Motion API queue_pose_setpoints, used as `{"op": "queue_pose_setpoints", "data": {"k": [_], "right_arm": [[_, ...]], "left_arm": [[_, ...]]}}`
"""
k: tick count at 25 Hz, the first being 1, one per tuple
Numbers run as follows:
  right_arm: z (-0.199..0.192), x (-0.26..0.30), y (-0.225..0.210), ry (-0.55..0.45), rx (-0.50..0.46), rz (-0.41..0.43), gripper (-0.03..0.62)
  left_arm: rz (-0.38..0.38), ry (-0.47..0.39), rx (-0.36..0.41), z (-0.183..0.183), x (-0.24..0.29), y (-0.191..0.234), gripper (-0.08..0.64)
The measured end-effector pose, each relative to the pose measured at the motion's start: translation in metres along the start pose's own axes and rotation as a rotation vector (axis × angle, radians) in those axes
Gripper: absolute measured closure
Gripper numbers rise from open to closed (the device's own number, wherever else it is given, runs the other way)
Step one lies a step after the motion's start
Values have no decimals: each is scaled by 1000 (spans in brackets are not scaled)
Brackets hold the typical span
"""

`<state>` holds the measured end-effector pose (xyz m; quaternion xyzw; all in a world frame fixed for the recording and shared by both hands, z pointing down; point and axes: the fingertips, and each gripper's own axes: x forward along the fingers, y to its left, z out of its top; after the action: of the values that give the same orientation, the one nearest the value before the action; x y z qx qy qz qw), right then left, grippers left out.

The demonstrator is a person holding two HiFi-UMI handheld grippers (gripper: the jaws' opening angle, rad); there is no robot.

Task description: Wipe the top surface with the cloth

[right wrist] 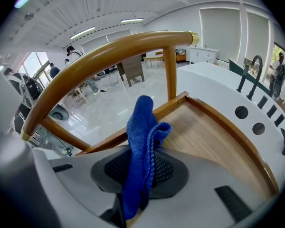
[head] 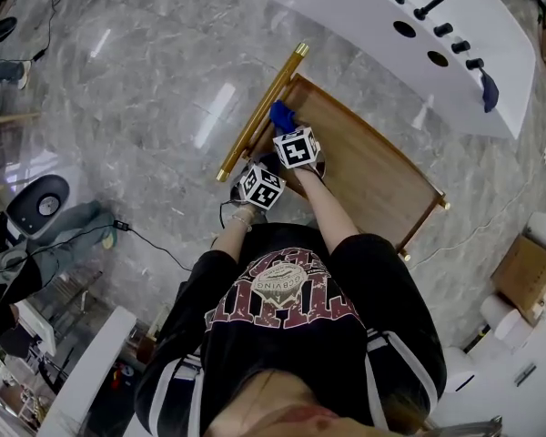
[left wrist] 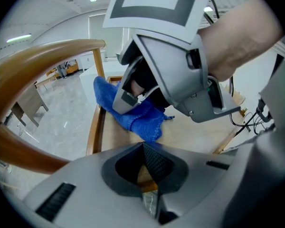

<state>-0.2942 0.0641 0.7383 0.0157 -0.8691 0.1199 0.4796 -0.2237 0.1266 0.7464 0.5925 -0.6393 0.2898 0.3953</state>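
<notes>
Person's torso (head: 291,335) closest, bent over tabletop (head: 373,176). Right tool (right wrist: 140,177) clamped on cloth (right wrist: 141,127); cloth touches wood at tabletop's left corner. Bare wood runs lengthwise rightward from there. Left tool (left wrist: 149,172) closed, empty, at tabletop's near edge.

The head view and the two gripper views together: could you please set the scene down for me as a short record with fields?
Surface: wooden top with a raised rim, bare apart from the cloth
Cloth: blue cloth, bunched, its free end on the top near the rail-side edge
Right tool: shut on the cloth, over the top's far left corner
Left tool: shut, nothing between its jaws, just behind the right tool
Handle rail: gold-capped bar along the top's left side
Surroundings: white counter beyond the top; grey marble floor
</notes>
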Motion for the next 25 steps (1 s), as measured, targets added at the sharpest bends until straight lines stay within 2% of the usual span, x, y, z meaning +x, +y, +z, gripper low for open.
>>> {"op": "queue_pose_setpoints", "data": {"k": [2,4,7,14,18,22,25], "right_arm": [[0,1,1,-7,3,-8,505],[0,1,1,-12,16,-12,504],[1,1,1,-24,38,-17,505],[-3,1,0,-57,103,-20,505],[-10,2,16,-43,125,23,505],[-24,3,42,-39,125,65,504],[-32,3,55,-35,116,93,503]], "left_arm": [[22,-22,11,-2,-4,4,512],[96,-40,13,-5,-12,14,512],[166,-17,-17,-17,-20,28,512],[119,30,-94,-26,-17,31,512],[103,-7,-171,-25,-22,33,511],[122,-38,-123,-29,-33,30,511],[135,-52,-133,-33,-38,30,511]]}}
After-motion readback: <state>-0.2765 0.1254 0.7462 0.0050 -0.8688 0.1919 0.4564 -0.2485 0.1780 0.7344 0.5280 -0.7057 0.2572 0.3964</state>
